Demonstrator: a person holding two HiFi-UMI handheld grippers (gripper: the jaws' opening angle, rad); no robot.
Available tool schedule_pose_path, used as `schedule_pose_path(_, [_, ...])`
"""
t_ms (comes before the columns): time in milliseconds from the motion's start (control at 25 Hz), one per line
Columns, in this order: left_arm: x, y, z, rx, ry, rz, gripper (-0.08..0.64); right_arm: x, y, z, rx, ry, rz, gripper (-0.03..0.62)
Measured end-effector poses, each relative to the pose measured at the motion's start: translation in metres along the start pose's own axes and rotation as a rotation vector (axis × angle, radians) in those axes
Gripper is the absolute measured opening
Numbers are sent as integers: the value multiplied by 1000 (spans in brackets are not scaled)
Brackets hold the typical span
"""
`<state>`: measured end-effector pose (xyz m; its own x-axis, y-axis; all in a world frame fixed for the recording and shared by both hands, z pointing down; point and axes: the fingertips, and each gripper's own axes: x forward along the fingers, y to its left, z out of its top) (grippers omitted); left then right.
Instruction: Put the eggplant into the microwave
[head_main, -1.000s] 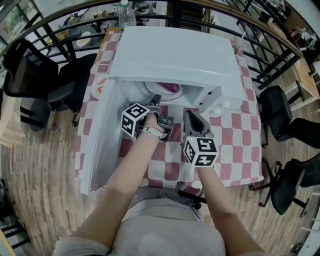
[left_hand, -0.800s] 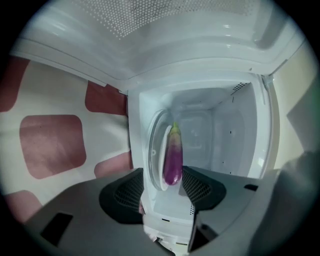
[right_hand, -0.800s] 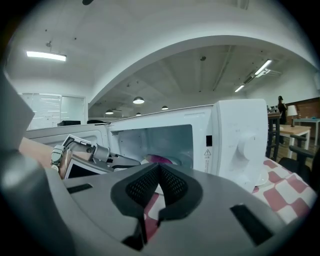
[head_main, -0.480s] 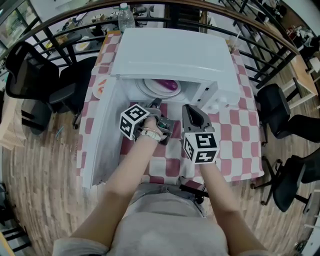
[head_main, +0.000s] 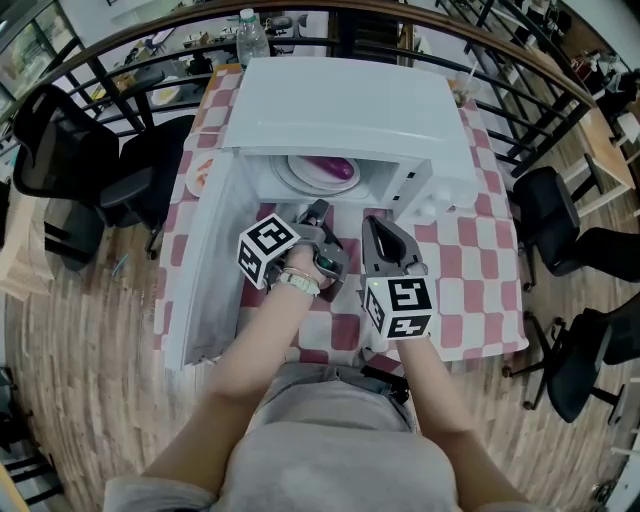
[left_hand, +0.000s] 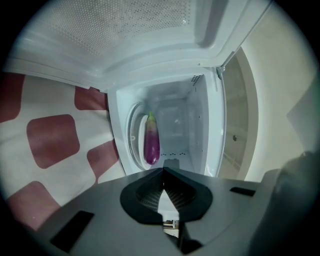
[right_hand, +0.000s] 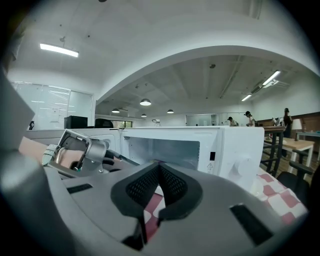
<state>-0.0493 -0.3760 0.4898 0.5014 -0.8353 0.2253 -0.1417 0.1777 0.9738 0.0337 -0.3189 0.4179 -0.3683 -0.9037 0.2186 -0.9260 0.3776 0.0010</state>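
The purple eggplant (head_main: 336, 168) lies on the white turntable plate (head_main: 300, 176) inside the white microwave (head_main: 350, 100). Its door (head_main: 203, 270) swings open to the left. In the left gripper view the eggplant (left_hand: 151, 143) rests deep in the cavity, well beyond my left gripper (left_hand: 164, 170). My left gripper (head_main: 318, 211) hovers just outside the opening, shut and empty. Beside it, my right gripper (head_main: 372, 223) is shut on nothing too. The right gripper view has its jaws (right_hand: 159, 164) pointing level at the microwave (right_hand: 230, 145), with the left gripper (right_hand: 75, 150) at its left.
The microwave stands on a table with a red and white checked cloth (head_main: 480, 260). A small plate (head_main: 197, 176) lies left of the open door and a water bottle (head_main: 252, 30) stands behind. Black chairs (head_main: 70, 170) and a dark railing ring the table.
My left gripper's jaws have closed and it has drawn back from the microwave opening. Both grippers have pulled back toward me, leaving the eggplant on the plate in plainer sight.
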Motion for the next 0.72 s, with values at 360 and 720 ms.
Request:
schedule_pose_path(360, [-21,-22,-7,143,9,-160,5,-10,-2,-13,40,9,-13,23])
schedule_pose_path(720, [-42,-52,-24,329,10,-361,4,-15,0,-8,68,-26,-9,23])
